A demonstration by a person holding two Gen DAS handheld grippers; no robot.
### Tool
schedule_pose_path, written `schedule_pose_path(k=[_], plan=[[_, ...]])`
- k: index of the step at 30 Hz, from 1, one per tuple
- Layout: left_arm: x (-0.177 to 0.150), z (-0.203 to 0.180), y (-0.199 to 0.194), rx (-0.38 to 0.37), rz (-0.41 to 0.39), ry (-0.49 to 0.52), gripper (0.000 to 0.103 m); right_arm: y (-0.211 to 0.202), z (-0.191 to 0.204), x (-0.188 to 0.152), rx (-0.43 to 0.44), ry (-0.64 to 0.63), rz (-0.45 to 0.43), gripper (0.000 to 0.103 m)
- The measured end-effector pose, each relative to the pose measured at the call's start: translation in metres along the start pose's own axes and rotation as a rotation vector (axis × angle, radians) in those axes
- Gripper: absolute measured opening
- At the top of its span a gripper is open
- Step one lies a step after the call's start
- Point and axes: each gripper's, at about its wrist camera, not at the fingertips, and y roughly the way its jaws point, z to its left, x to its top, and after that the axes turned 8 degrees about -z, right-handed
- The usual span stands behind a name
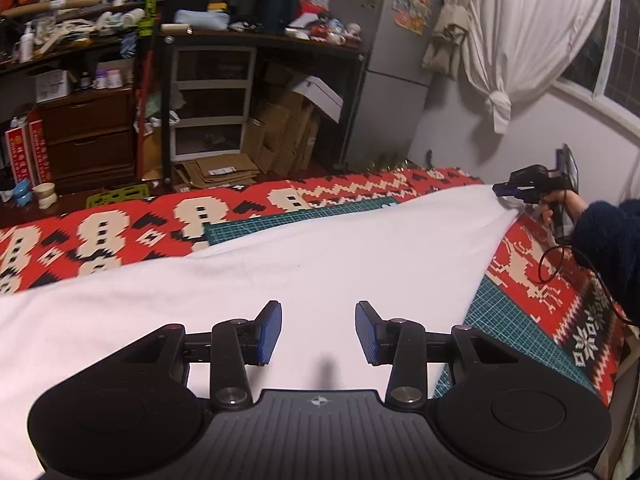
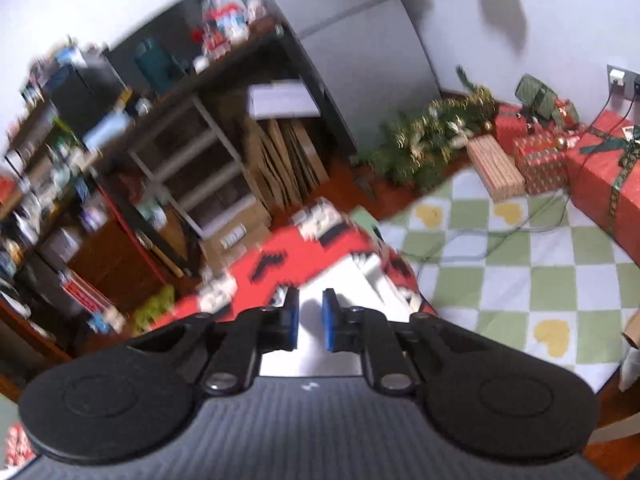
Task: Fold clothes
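The white garment [image 1: 304,264] lies spread over the green cutting mat [image 1: 256,226] and the red patterned blanket [image 1: 120,236], running from 7 o'clock up to a peaked corner at 2 o'clock in the left wrist view; the left gripper [image 1: 318,332] hovers above it with jaws parted and nothing between the pads; the right gripper [image 1: 516,191] sits at that raised corner, and its own blurred view shows a narrow gap with white cloth behind, so whether the pads pinch the fabric I cannot tell. The likely risk: if that corner is loose, it could drop and crumple; the slack middle could crease the fold.
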Motion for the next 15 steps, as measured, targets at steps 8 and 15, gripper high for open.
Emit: schedule_pose_path(k=[8,15], plan=[[0.002,0.024,0.028,-0.014,0.04,0.002,0.04,0.007,0.006,0.009,-0.185,-0.046,-0.112,0.015],[0.007,0.037,0.045,-0.021,0.044,-0.001,0.04,-0.017,0.105,-0.036,0.104,-0.272,0.02,0.015]])
